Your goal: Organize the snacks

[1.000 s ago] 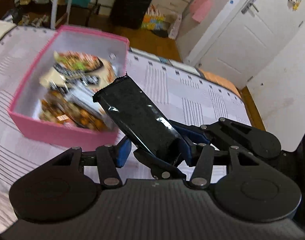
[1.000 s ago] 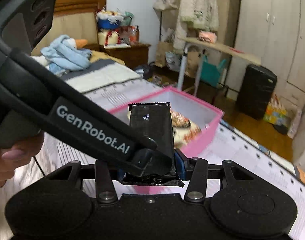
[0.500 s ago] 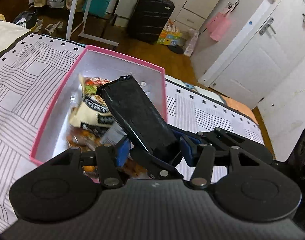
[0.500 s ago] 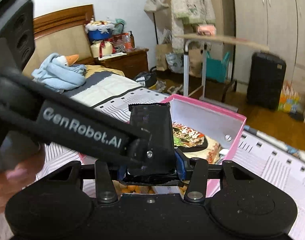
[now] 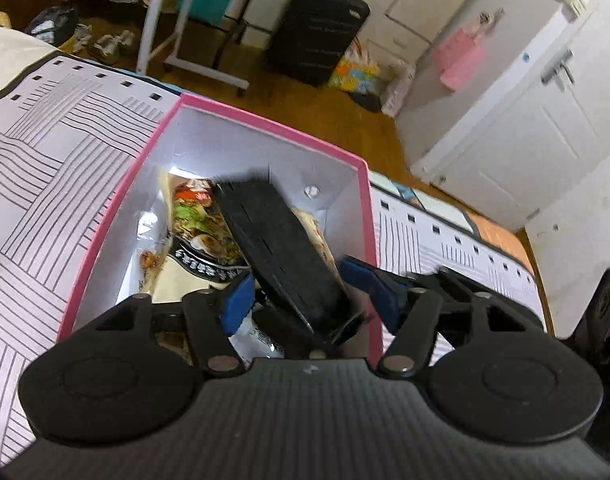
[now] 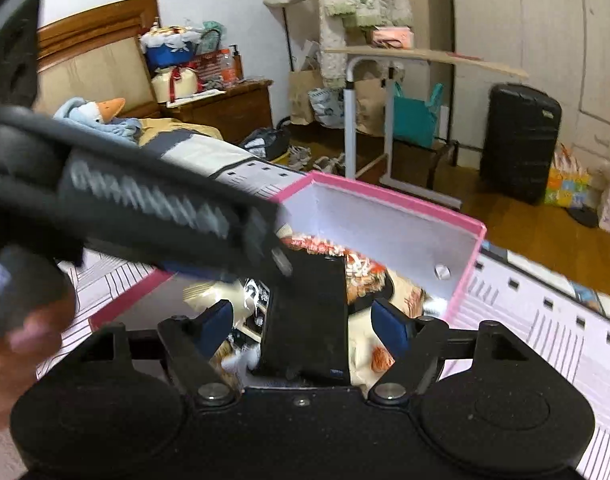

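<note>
A black snack packet [image 5: 277, 252] stands tilted over the pink box [image 5: 273, 120], blurred, between both grippers. My left gripper [image 5: 305, 292] is open, its blue pads [image 5: 237, 300] apart from the packet. My right gripper [image 6: 309, 320] is open too, its pads [image 6: 389, 324] clear of the packet [image 6: 309, 312]. The pink box [image 6: 385, 196] holds several snack bags [image 5: 201, 232]. The left gripper's body [image 6: 145, 208] crosses the right wrist view and reaches the packet's top.
The box sits on a bed with a white, black-lined cover [image 5: 45, 160]. Beyond the bed edge are a wooden floor, a black suitcase [image 5: 317, 36], a white rolling table [image 6: 385, 120] and white doors [image 5: 525, 140].
Both grippers have opened and let go of the black packet, which now drops into the pink box. Both grippers moved closer over the box.
</note>
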`<state>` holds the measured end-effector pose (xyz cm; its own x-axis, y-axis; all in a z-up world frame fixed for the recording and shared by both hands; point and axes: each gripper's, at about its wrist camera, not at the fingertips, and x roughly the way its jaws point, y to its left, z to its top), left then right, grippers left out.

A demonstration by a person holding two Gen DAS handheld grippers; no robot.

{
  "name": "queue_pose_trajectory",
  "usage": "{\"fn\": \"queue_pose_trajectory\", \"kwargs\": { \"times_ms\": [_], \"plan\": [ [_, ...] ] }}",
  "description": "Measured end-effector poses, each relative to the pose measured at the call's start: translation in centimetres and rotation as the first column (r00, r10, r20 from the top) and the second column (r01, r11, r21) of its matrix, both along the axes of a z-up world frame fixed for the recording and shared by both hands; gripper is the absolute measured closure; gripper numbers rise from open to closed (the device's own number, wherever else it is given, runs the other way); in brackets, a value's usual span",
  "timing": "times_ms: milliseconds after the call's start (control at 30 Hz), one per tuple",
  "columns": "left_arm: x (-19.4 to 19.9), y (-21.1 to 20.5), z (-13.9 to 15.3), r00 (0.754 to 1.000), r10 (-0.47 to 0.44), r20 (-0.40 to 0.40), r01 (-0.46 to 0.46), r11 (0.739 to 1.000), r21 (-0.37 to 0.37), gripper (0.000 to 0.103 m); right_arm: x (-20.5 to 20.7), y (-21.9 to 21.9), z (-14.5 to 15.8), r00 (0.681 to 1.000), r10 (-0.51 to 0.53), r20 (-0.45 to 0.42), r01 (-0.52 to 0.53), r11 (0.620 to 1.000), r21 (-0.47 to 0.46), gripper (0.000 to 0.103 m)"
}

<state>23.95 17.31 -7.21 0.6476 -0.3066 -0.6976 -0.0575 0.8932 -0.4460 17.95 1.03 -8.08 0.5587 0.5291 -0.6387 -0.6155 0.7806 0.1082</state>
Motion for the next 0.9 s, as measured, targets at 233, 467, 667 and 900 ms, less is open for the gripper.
{"fn": "queue_pose_trajectory", "kwargs": {
  "times_ms": [233,467,667,900],
  "plan": [
    [-2.9,1.0,0.9,0.995,0.043,0.085,-0.049,0.996,0.076,0.040,-3.9,-3.9,1.0,0.998,-0.059,0.008,0.058,0.993,0.104,0.023],
    [-6.8,-0.2,2.2,0.991,0.024,0.131,-0.049,0.980,0.193,0.040,-8.4,-5.8,2.8,0.989,-0.095,0.113,0.088,0.994,0.062,0.023],
    [-10.3,-2.1,3.5,0.986,-0.019,0.167,-0.020,0.972,0.234,0.039,-11.8,-6.9,4.6,0.974,-0.133,0.185,0.138,0.990,-0.012,0.023],
    [-14.3,-4.9,5.7,0.977,-0.076,0.199,0.015,0.956,0.293,0.039,-15.8,-9.5,6.3,0.963,-0.205,0.176,0.204,0.979,0.022,0.021]
  ]
}}
